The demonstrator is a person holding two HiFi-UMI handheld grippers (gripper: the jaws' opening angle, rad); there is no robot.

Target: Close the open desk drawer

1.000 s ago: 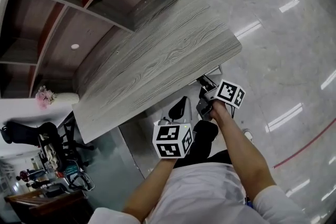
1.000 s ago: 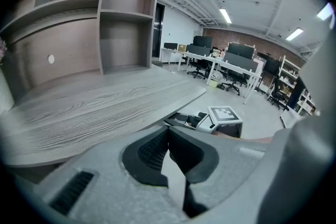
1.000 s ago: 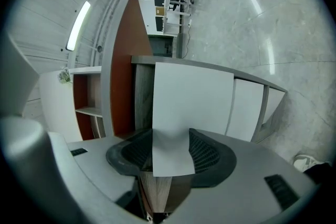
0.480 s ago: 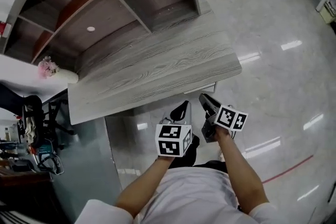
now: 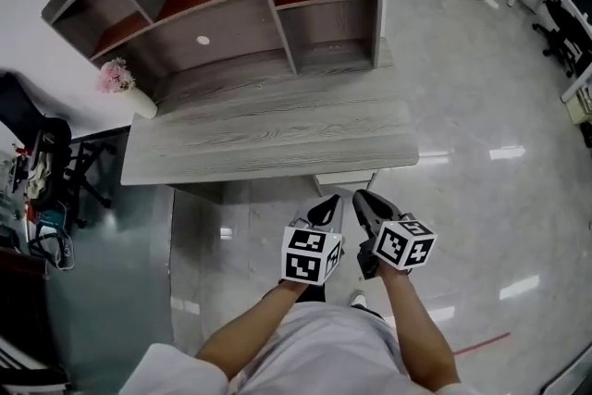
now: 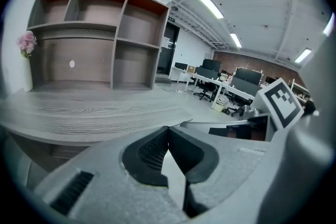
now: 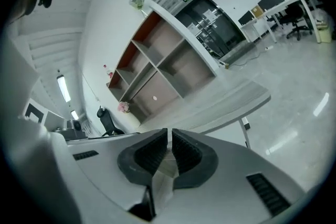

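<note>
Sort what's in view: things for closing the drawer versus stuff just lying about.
Job: desk; left gripper; right gripper, jaws just closing on nothing. The drawer itself is not clearly visible.
Lying about: shelf unit; pink flowers; black chair.

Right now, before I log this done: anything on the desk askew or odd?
Nothing stands out. The white vase of pink flowers stands upright on the grey wood-grain desk; a pale drawer front shows under its edge, whether shut I can't tell.
</note>
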